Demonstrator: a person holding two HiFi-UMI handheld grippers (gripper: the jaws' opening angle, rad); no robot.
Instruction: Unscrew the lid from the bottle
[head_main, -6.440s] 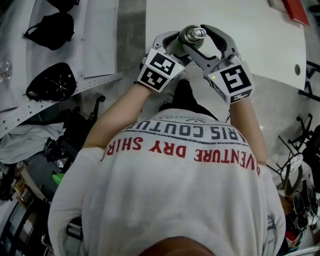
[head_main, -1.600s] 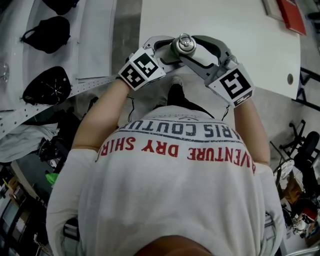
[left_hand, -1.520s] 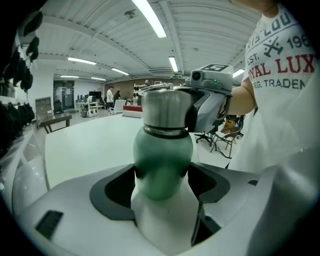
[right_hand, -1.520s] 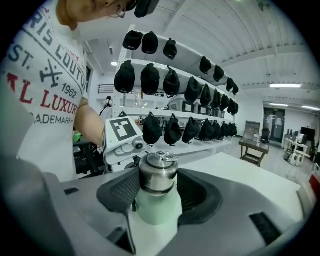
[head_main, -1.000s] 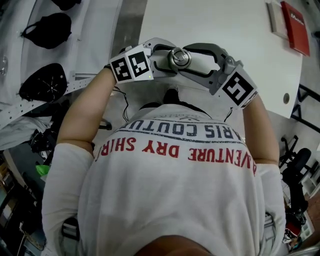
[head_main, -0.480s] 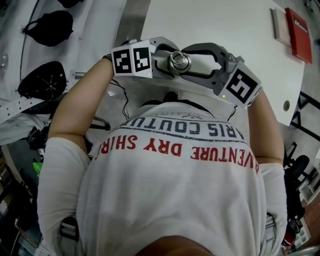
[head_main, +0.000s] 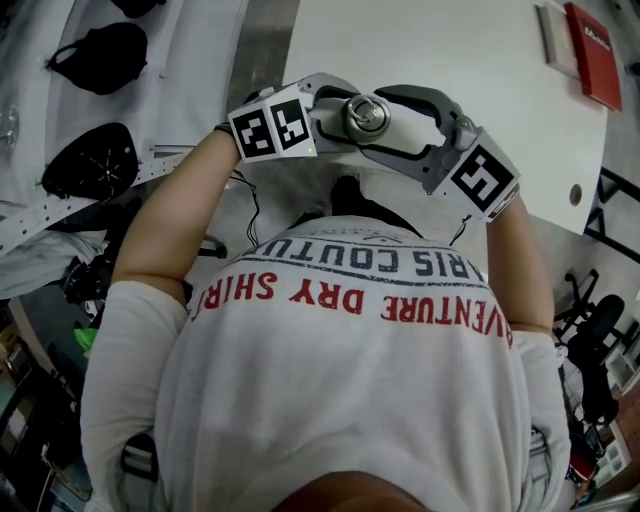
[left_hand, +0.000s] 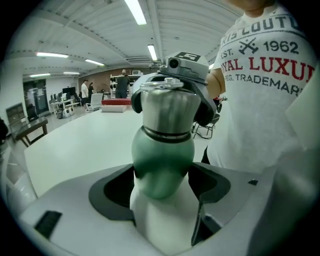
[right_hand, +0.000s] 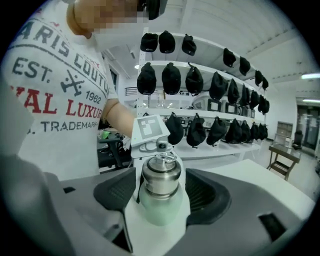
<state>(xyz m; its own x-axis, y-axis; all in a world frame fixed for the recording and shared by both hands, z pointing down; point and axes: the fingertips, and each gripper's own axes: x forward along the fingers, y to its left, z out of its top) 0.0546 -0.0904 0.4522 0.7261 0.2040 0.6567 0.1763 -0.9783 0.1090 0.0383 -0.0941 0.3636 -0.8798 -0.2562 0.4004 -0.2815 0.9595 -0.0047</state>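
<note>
We see the left gripper (head_main: 322, 112) clamped on the bottle (left_hand: 162, 165), pads pressing its green-and-white body. The bottle is upright, held up in front of the person's white shirt (head_main: 350, 380), at the near edge of the white table (head_main: 450, 50). The steel lid (right_hand: 161, 176) is on top, not off yet. The right gripper (head_main: 405, 122) comes in from the other side, jaws around the lid. They have just been opening, and we see a gap beside the lid, no squeeze.
</note>
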